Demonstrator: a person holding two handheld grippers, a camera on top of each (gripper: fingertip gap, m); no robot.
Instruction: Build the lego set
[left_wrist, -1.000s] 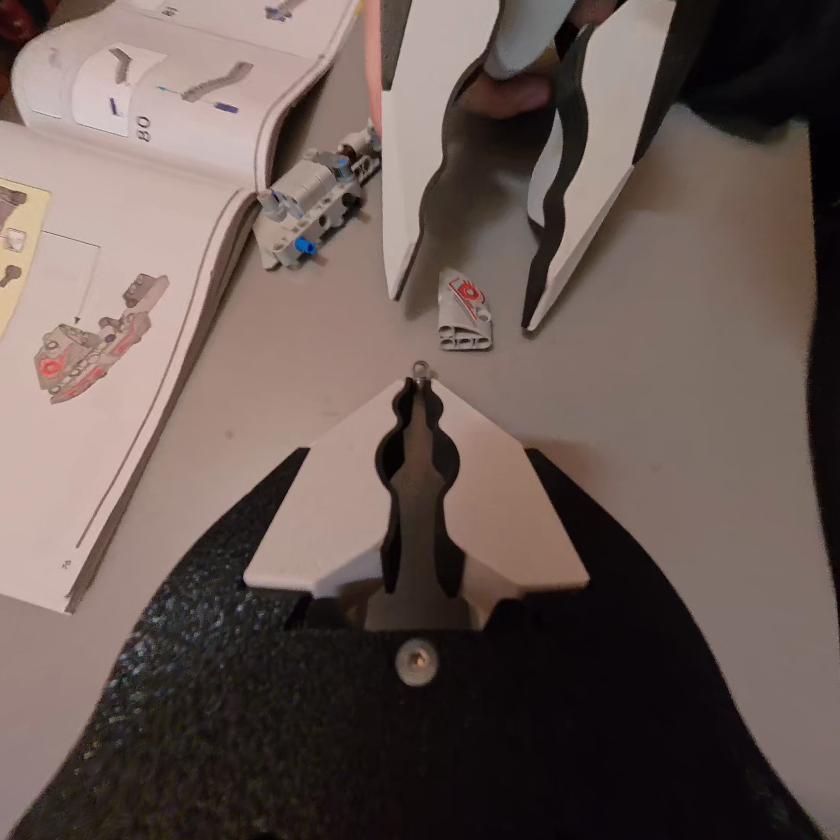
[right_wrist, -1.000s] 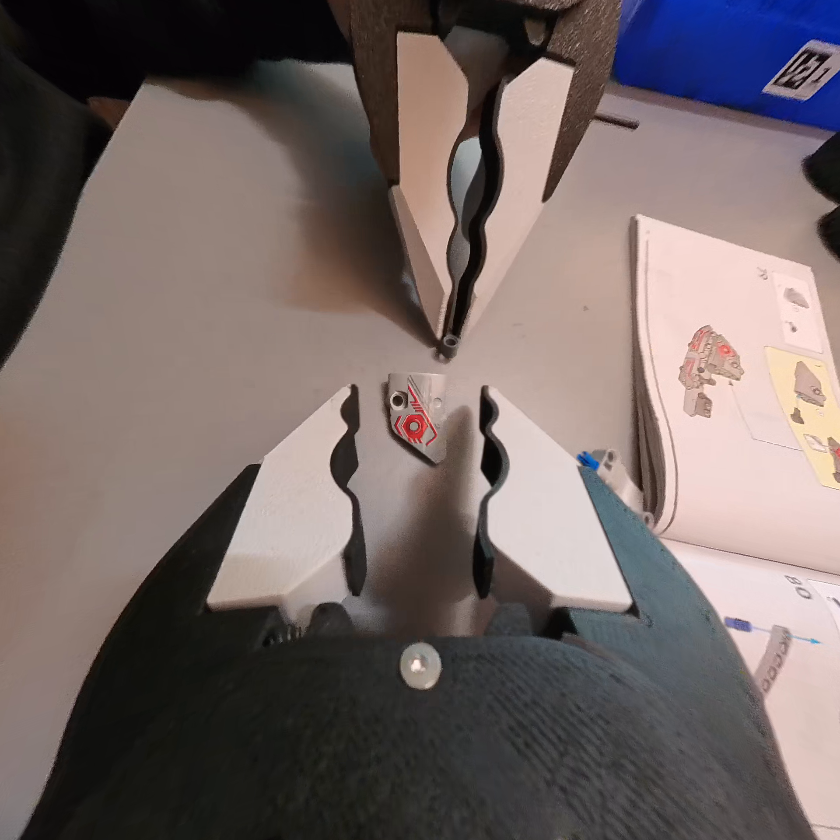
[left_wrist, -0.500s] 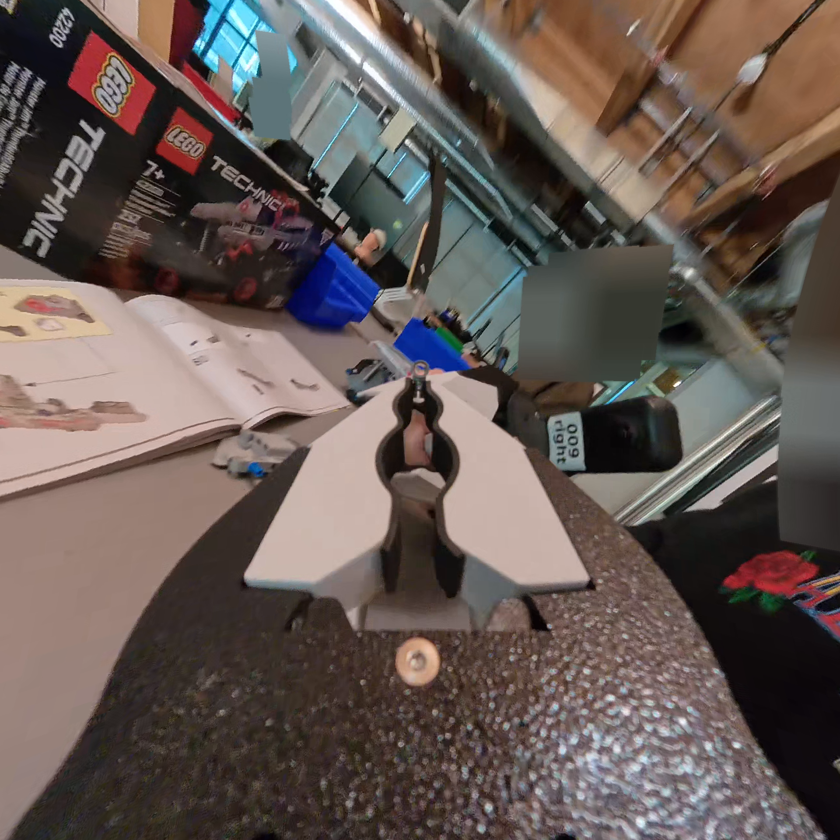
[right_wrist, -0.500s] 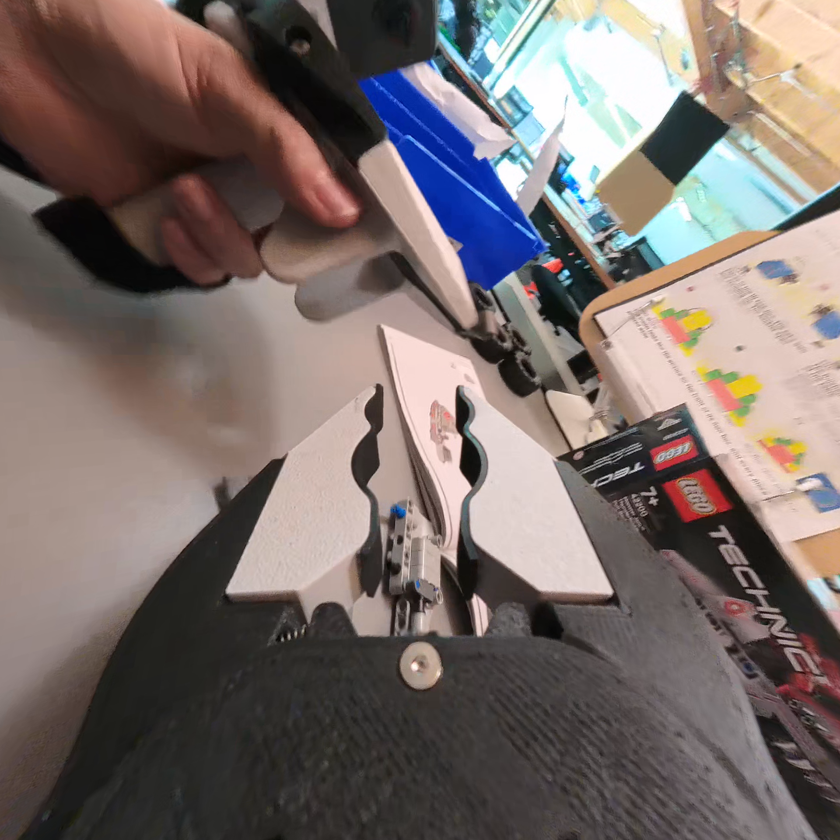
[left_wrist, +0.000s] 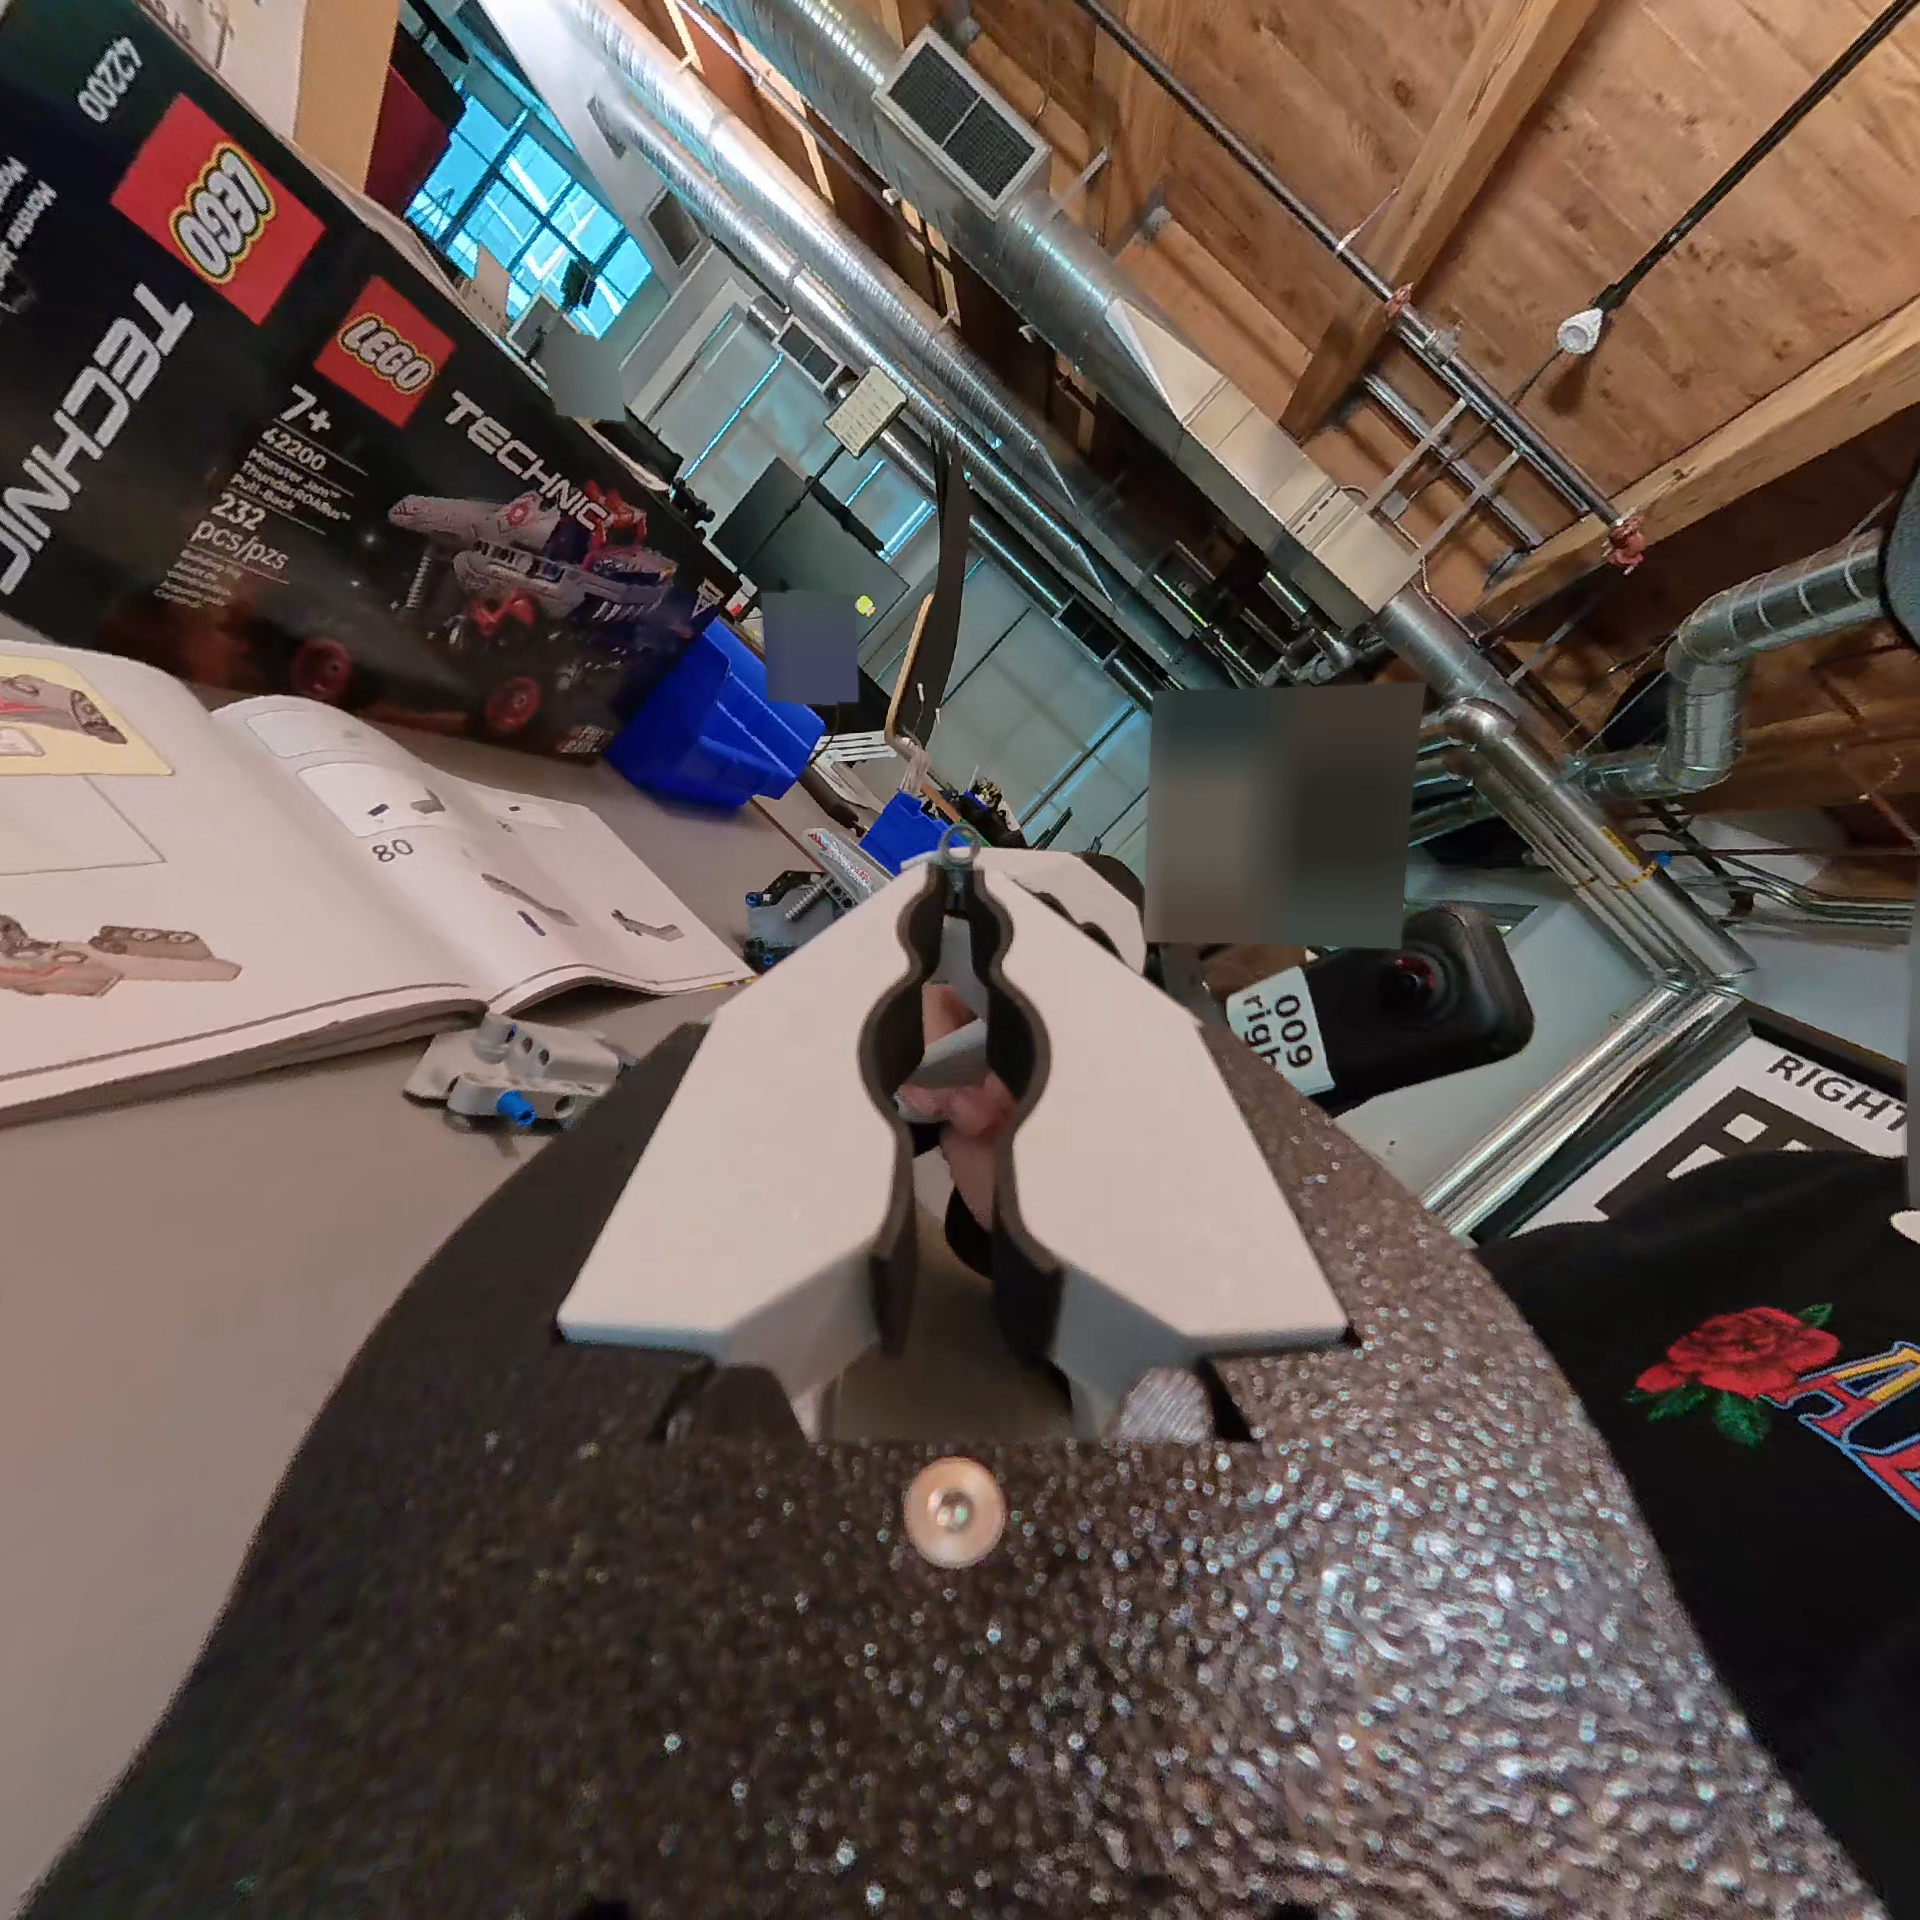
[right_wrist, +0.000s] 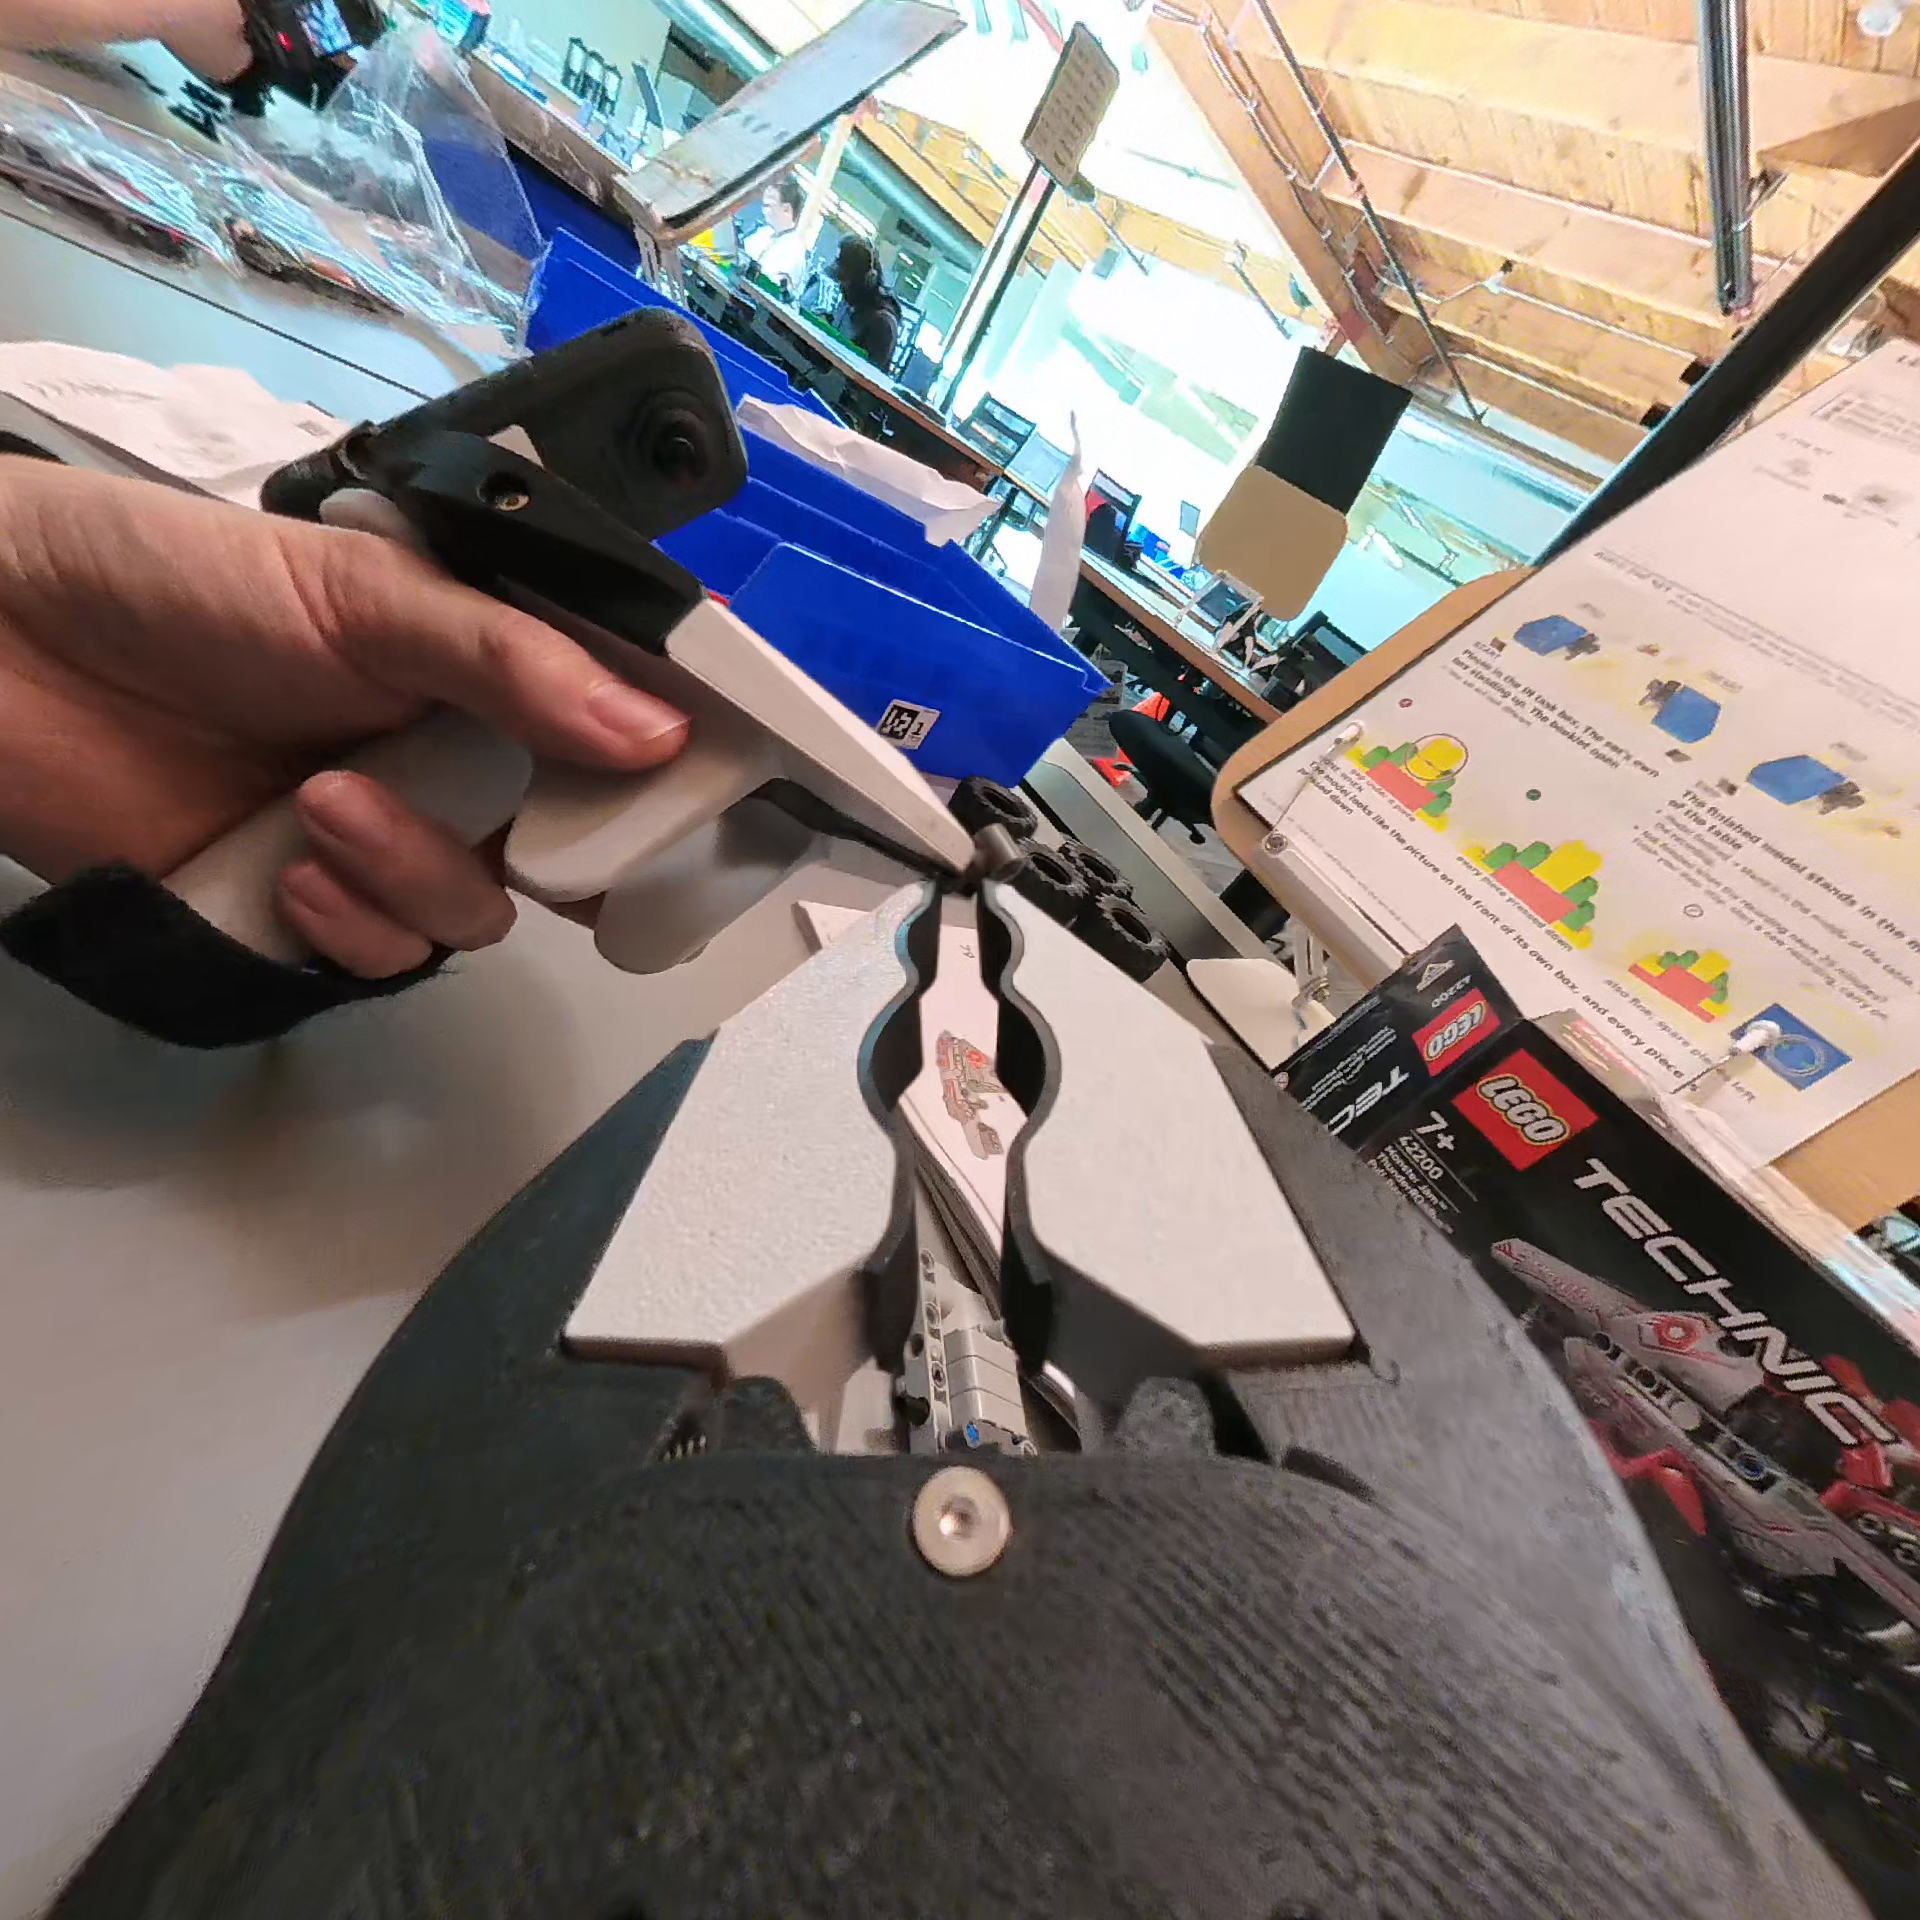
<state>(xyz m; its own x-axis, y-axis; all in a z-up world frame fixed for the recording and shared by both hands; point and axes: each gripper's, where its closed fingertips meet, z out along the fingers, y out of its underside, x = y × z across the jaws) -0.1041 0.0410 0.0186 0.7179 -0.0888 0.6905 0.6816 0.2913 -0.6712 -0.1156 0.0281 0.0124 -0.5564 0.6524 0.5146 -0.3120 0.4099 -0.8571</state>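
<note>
My left gripper (left_wrist: 956, 868) is shut on a small grey pin (left_wrist: 956, 844) that sticks out of its tips, held up above the grey table (left_wrist: 208, 1299). In the right wrist view a hand holds that gripper (right_wrist: 966, 857), the pin (right_wrist: 1003, 840) at its point. My right gripper (right_wrist: 961, 888) is closed, tips meeting just under the pin; I cannot tell if it grips anything. A grey lego assembly (left_wrist: 509, 1070) with blue pins lies on the table by the open instruction booklet (left_wrist: 312, 883); it also shows between the right fingers (right_wrist: 966, 1382).
A dark lego box (left_wrist: 312, 468) stands behind the booklet and also shows in the right wrist view (right_wrist: 1558, 1195). Blue bins (right_wrist: 883, 623) and black wheels (right_wrist: 1081, 873) sit farther back. A board with a printed sheet (right_wrist: 1662, 779) leans at the right. My two grippers' fingertips are within a few centimetres of each other.
Both grippers have tilted up from the table and come tip to tip. My right gripper has gone from open to closed. The red-marked panel is out of view.
</note>
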